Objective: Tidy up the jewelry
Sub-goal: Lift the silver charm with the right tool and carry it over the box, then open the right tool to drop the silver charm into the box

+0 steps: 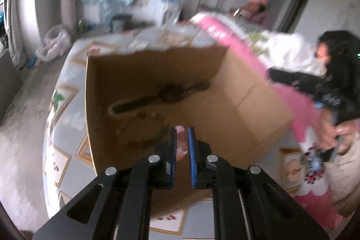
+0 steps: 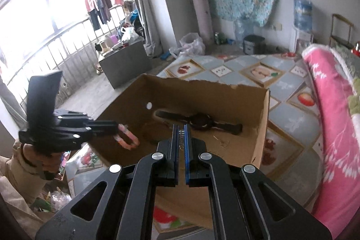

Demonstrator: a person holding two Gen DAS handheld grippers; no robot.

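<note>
An open cardboard box [image 2: 261,127] stands on a bed with a patterned sheet. A black wristwatch [image 2: 200,120] lies inside it, also in the left wrist view [image 1: 166,93]. My left gripper [image 1: 181,134] is shut on a pink bead bracelet [image 1: 181,145] above the box's near edge; the right wrist view shows that gripper [image 2: 119,127] with the bracelet [image 2: 127,138] hanging at the box's left wall. My right gripper [image 2: 181,129] hovers over the box, shut on a small silver metal piece [image 2: 181,135]. Small dark pieces [image 1: 144,115] lie on the box floor.
A pink blanket [image 2: 333,127] lies along the bed's right side. A person in black [image 1: 337,73] lies on the bed in the left wrist view. A grey cabinet [image 2: 123,60], plastic bags and a water dispenser [image 2: 302,15] stand on the floor beyond.
</note>
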